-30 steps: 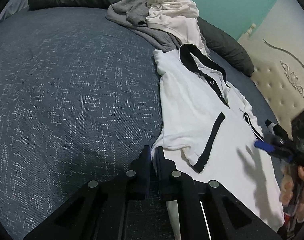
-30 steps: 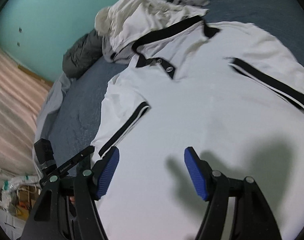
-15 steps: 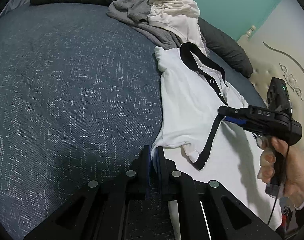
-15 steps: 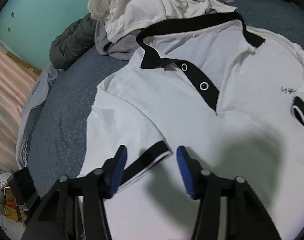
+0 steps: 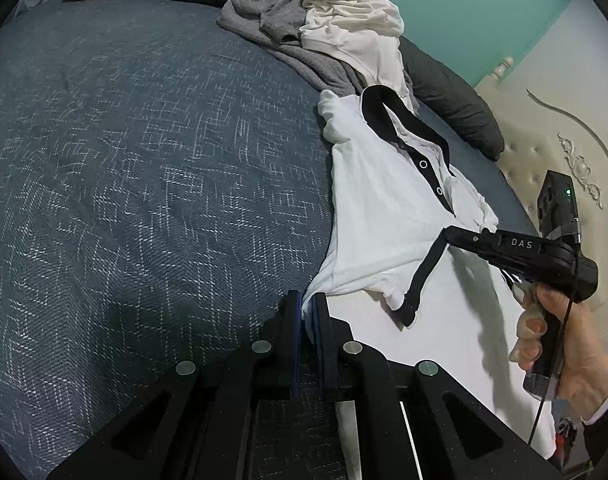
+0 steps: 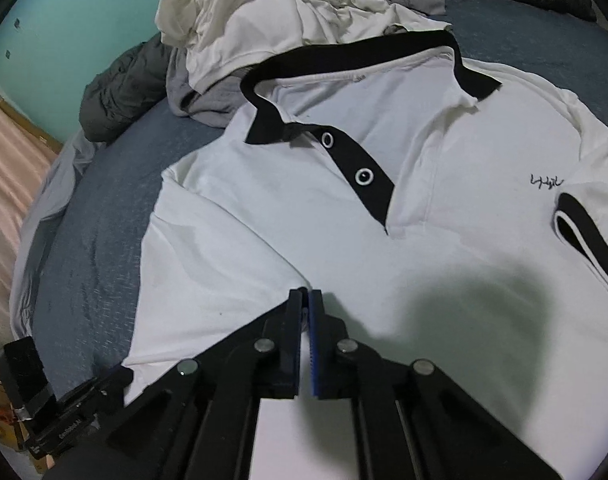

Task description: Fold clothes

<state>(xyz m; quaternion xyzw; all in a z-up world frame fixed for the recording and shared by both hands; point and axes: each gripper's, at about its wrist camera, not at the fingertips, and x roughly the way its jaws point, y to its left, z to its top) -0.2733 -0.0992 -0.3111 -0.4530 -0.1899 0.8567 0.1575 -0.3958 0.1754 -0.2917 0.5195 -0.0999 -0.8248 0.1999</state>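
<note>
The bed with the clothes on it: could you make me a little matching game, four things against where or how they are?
Things:
1. white polo shirt
2. cream garment
3. grey garment
4. left gripper

States:
A. crumpled on top of the pile
B. spread flat on the blue bedcover
C. fingers closed on the shirt's edge
D. lying under the cream one

Pairs: 1-B, 2-A, 3-D, 4-C

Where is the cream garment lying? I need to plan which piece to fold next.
In the left wrist view the cream garment lies crumpled at the top centre, on the grey garment, just beyond the collar of the white polo shirt.
</note>
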